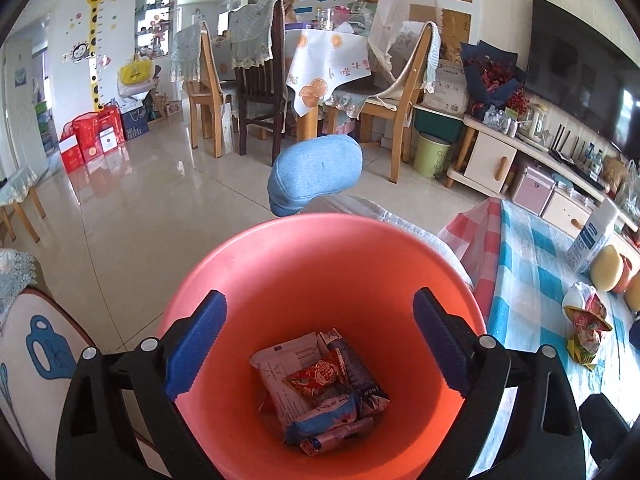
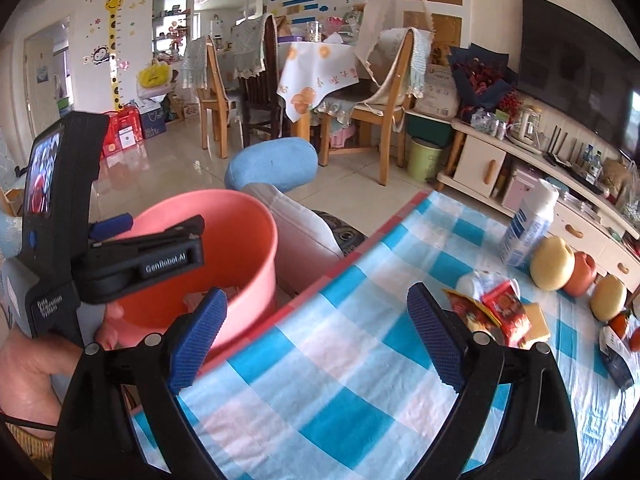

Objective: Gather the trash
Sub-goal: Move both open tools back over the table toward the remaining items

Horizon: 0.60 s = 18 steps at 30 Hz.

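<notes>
bin (image 1: pixel 320 264): set just beside the tabletop (image 2: pixel 360 380) edge so wrappers drop in; several lie inside. left tongs (image 1: pixel 320 344): spread, empty, held over bin. right tongs (image 2: pixel 316 338): spread, empty, over tabletop, near remaining wrappers (image 2: pixel 496 316).

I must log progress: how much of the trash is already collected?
Done: several wrappers lie in the bin. In hand: nothing; the left gripper is open over the bin, and the right gripper is open above the table. Left: crumpled wrappers beside the fruit.
</notes>
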Tool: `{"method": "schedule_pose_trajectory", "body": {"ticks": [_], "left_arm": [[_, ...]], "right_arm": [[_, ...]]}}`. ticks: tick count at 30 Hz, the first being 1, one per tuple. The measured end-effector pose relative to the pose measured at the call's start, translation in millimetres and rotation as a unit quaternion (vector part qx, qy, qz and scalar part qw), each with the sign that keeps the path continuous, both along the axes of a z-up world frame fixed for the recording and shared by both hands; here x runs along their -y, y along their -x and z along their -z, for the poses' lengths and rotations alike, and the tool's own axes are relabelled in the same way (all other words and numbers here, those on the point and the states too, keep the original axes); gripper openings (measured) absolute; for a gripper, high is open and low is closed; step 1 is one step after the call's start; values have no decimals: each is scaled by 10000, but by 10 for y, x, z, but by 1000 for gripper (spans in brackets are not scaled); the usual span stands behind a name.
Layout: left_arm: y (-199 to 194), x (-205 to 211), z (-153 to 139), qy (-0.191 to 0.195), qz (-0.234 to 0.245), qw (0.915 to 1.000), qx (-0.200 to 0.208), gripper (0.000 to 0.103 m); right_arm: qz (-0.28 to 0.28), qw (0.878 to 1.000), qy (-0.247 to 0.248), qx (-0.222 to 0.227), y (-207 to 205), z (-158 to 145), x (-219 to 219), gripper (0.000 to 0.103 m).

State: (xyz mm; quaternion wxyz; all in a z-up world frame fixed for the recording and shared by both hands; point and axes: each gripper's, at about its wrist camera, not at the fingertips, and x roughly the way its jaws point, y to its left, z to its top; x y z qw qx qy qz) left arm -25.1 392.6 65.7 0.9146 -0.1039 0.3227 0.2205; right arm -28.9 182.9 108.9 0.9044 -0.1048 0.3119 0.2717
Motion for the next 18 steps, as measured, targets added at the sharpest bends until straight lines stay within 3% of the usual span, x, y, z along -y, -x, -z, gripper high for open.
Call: {"method": "schedule_pose_trajectory", "body": {"ticks": [18], "left_arm": [[-178, 552, -78, -428, 530, 9976, -90, 94]], "right_arm": [[382, 9992, 43, -111, 153, 164, 589, 92]]}}
